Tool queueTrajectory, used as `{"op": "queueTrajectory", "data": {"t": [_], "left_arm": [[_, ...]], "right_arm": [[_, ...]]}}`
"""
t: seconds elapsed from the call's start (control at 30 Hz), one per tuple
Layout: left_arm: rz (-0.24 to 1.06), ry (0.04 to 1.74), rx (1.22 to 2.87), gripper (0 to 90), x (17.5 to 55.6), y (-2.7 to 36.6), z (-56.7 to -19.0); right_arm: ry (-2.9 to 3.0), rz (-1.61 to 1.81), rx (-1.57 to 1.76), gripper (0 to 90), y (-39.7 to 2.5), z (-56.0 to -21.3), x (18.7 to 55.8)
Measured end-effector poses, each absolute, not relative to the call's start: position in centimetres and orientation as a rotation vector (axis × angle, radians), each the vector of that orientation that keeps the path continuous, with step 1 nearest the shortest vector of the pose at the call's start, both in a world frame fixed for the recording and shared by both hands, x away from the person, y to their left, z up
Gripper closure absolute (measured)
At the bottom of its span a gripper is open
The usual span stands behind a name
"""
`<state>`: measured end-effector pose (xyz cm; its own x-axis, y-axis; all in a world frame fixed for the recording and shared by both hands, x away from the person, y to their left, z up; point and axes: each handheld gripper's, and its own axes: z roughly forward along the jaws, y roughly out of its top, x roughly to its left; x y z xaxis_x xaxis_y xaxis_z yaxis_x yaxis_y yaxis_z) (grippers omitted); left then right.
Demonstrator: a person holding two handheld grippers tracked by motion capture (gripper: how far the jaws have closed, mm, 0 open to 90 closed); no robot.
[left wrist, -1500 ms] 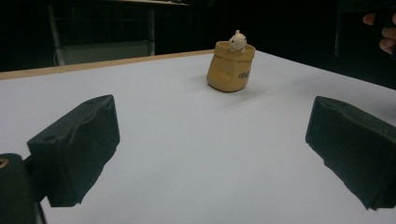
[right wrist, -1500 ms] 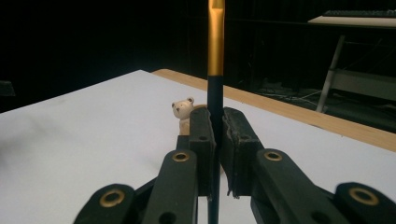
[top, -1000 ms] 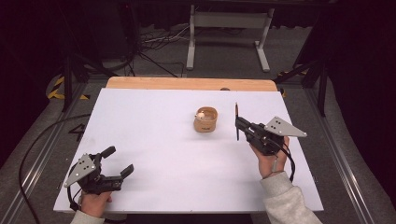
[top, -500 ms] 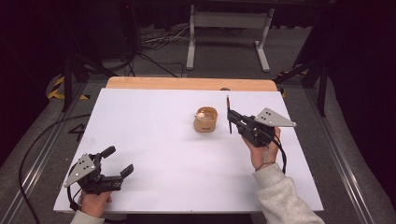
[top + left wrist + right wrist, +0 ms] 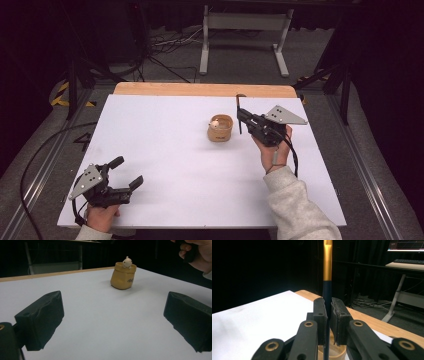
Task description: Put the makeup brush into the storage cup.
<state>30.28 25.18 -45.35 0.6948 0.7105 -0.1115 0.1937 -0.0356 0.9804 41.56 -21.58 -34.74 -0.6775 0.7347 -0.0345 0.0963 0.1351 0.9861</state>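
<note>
my right gripper (image 5: 240, 116) is raised over the far right part of the white table (image 5: 165, 150), just to the right of a small tan pot (image 5: 220, 128). its jaws are pressed together on a thin stick (image 5: 238, 113), pinching it near its lower end. in the right gripper view the stick (image 5: 327, 277) stands upright between the two black pads (image 5: 320, 315), dark blue where it is pinched and gold higher up, and the top runs out of frame. below the pads, the rim of the pot (image 5: 332, 353) shows, close under the gripper. i cannot tell whether the stick's lower tip touches the pot.

the pot sits on the table a little right of centre, toward the far edge. in the left gripper view the pot (image 5: 123, 276) looks like a soft yellow-brown sack with dark lettering on its side, and a small pale figure (image 5: 126, 262) pokes out of its mouth. my right hand (image 5: 200, 253) shows at the top right corner of that view.

my left gripper (image 5: 126, 172) rests low at the near left corner of the table, well apart from the pot. its jaws are spread wide with nothing between them, only bare white table. a wooden strip (image 5: 200, 89) runs along the table's far edge.
</note>
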Motion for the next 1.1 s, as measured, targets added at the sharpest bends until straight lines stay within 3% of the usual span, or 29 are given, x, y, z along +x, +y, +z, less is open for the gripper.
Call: {"op": "queueTrajectory", "data": {"t": [1.1], "left_arm": [[0.486,0.75,1.584,3.9,30.2,25.2,-45.2]], "right_arm": [[1.896,1.604,0.797,83.0,-18.3,-34.6,45.8]]}}
